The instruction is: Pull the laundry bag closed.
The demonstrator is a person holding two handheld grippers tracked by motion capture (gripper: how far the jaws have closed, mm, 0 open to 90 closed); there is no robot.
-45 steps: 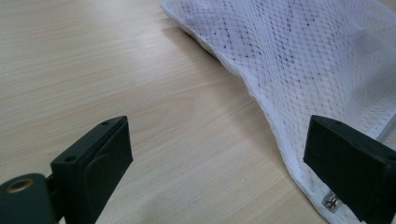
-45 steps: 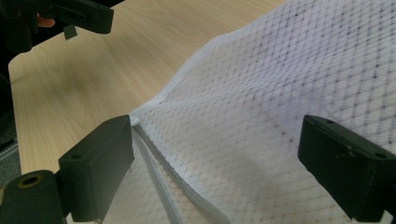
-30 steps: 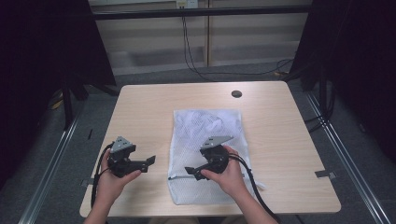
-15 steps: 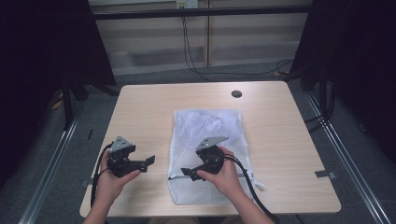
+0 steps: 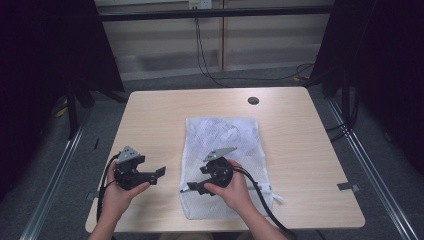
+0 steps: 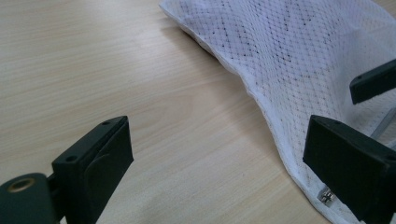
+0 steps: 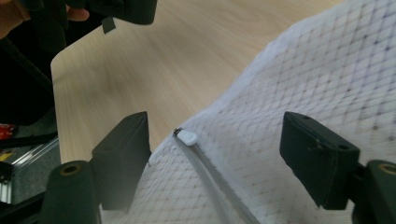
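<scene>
One left hand-held gripper (image 5: 161,172) hovers with its jaws wide apart and empty over the bare table (image 5: 150,120), just beside one white mesh bag (image 5: 225,135) lying flat at the table's middle. One right hand-held gripper (image 5: 186,190) sits over the bag's near left edge; its jaws, which have just been closing, stand apart around one white zipper pull (image 7: 187,136) without touching it.

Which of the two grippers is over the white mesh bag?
The right gripper. It sits over the mesh bag near its left edge, jaws open astride the zipper pull. The left gripper is over bare table, left of the bag.
</scene>
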